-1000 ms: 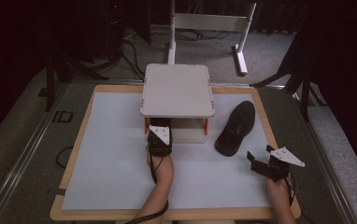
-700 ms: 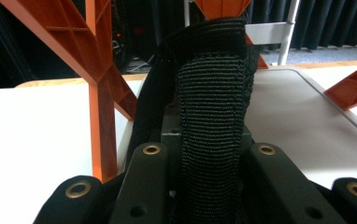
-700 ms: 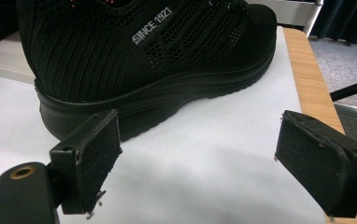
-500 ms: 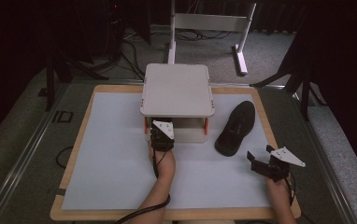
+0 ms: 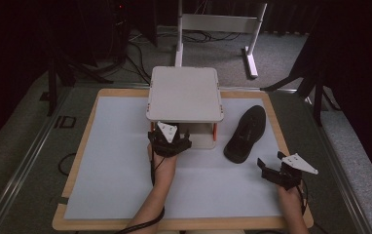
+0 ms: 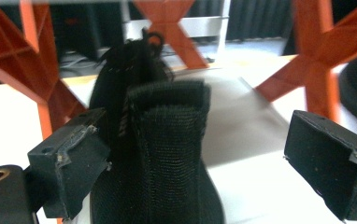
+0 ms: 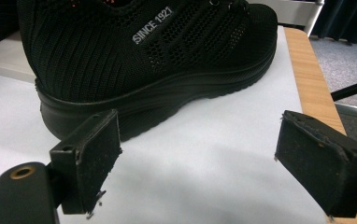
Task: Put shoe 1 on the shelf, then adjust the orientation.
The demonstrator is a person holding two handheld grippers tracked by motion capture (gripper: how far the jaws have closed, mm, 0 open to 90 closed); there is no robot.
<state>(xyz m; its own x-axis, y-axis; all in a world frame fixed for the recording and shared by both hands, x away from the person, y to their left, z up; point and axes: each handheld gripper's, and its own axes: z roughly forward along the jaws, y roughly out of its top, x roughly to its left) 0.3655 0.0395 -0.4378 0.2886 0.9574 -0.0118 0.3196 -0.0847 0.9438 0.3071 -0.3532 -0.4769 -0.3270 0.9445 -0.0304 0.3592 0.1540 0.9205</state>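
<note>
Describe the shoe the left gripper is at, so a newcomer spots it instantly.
Find the white two-tier rack at the back of the table. On its lower shelf, between orange legs, sits a black shoe, heel outward. Unlike the other black shoe right of the rack, it is under cover.

1. Black shoe (image 6: 160,154): knit upper with a pull loop at the heel, standing upright heel-first under the white shelf (image 5: 185,93), between its orange legs.
2. Second black shoe (image 5: 245,133): mesh upper marked "SINCE 1927", thick black sole, upright just right of the shelf, apart from it.
</note>
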